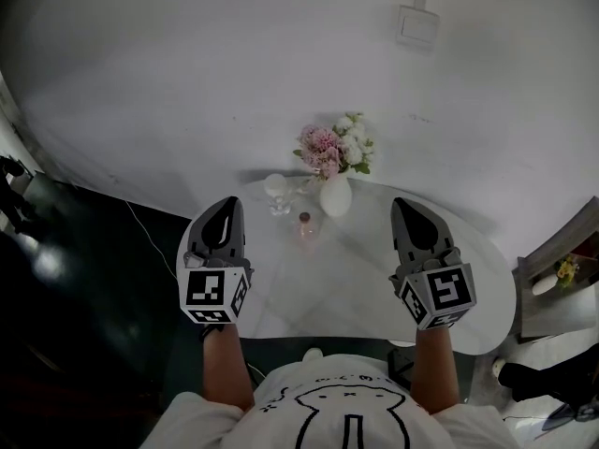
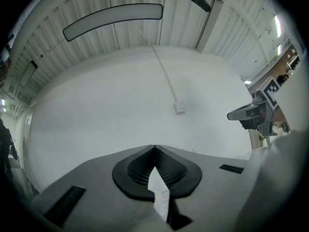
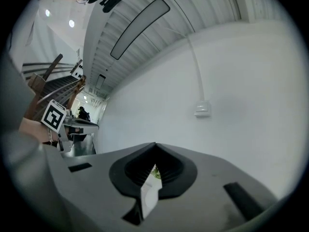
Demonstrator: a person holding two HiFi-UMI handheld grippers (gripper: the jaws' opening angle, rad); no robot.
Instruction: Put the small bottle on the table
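A small pinkish bottle (image 1: 305,225) stands upright on the white round table (image 1: 365,279), just in front of a white vase of flowers (image 1: 335,193). My left gripper (image 1: 227,204) hovers to the bottle's left, apart from it, its jaws shut with nothing between them. My right gripper (image 1: 404,208) hovers to the bottle's right, also shut and empty. In the left gripper view the jaws (image 2: 154,147) meet at the tip and face a white wall. The right gripper view shows the same: the tips (image 3: 155,144) are together, with a sliver of the flowers' green behind them.
A small white cup (image 1: 276,191) stands to the left of the vase. A wall box (image 1: 417,24) hangs on the white wall behind. Dark floor lies to the left, and a shelf with small things (image 1: 560,271) stands at the right edge.
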